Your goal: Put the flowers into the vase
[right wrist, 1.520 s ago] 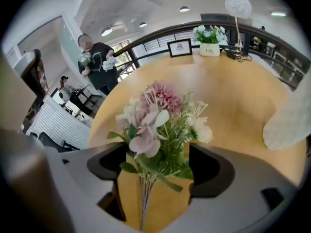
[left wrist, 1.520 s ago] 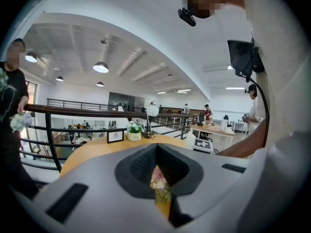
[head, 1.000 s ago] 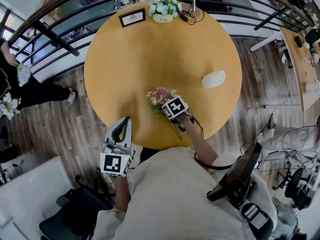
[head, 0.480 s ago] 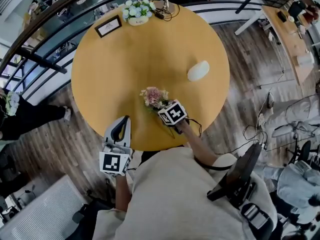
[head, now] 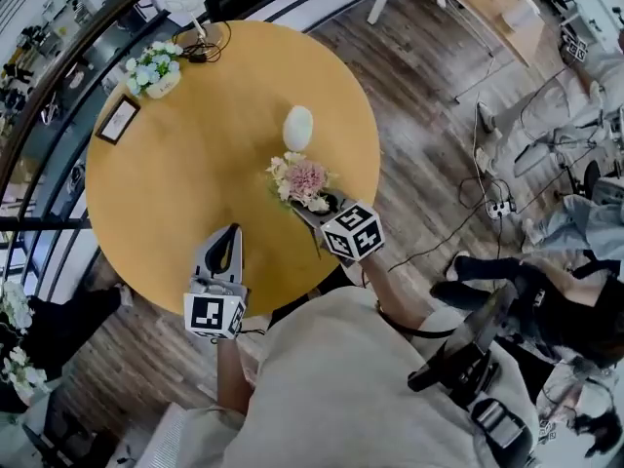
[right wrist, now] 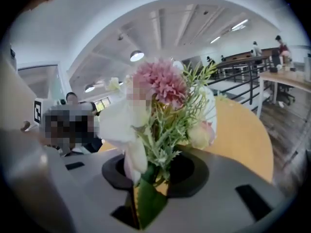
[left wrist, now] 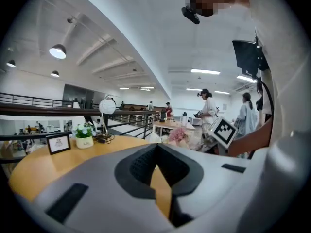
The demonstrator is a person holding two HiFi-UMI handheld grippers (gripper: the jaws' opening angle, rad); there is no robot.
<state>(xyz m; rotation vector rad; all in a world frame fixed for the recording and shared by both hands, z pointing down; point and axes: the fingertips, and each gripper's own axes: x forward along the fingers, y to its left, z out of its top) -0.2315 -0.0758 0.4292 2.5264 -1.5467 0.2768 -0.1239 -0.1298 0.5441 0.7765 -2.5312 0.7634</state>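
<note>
Pink-and-cream frilly flowers, stems clamped in right hand-held gripper, jaws just closed, mid-frame over round wooden bench; smooth white egg-shaped vase just above; left hand-held gripper pressed closed, empty.

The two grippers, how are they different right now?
The right gripper is clamped on the flowers by their stems, its jaws having just closed on them; the left gripper is shut with nothing in it. In the head view, the right gripper points aslant over the table, while the left gripper points straight across it from the near edge. Both are grey and carry a black-and-white marker cube.
</note>
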